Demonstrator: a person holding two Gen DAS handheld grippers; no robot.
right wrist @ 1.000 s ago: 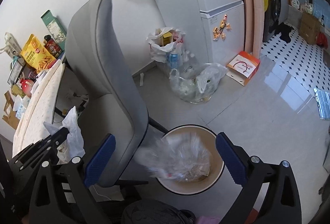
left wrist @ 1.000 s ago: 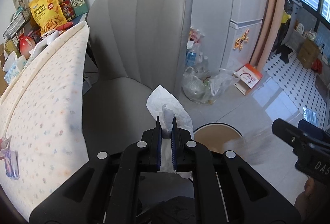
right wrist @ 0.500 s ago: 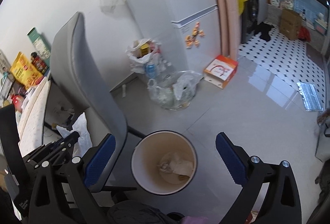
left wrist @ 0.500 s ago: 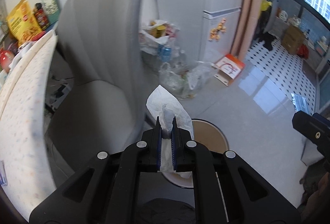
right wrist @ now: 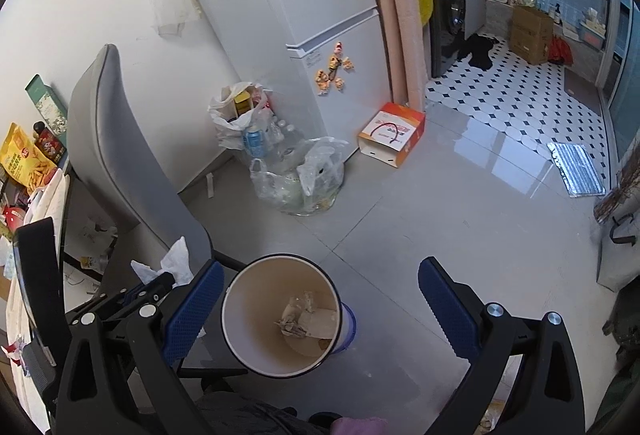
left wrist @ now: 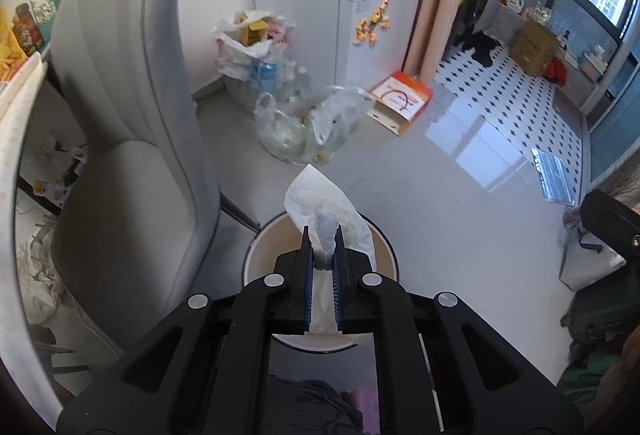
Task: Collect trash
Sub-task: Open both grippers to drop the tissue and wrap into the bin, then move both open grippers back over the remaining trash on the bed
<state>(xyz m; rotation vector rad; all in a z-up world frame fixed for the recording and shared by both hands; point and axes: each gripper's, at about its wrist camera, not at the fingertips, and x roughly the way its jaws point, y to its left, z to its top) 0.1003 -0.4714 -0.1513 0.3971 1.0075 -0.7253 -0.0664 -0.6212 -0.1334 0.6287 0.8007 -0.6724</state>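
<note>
My left gripper (left wrist: 322,249) is shut on a crumpled white tissue (left wrist: 320,197) and holds it above the near rim of a round beige trash bin (left wrist: 262,247) on the floor. In the right wrist view the same tissue (right wrist: 176,263) and left gripper (right wrist: 162,283) sit just left of the bin (right wrist: 240,295), which holds crumpled scraps (right wrist: 296,317). My right gripper (right wrist: 320,299) is open and empty, its blue pads wide apart above the bin.
A grey chair (left wrist: 128,139) stands left of the bin, with a table edge (left wrist: 12,139) beyond it. Clear plastic bags of bottles (right wrist: 298,175), an orange box (right wrist: 390,139) and a white fridge (right wrist: 320,15) stand behind. Grey tile floor (right wrist: 460,227) lies to the right.
My left gripper has swung right from over the chair to over the bin, still holding the tissue. The trash dropped from my right gripper now lies in the bin.
</note>
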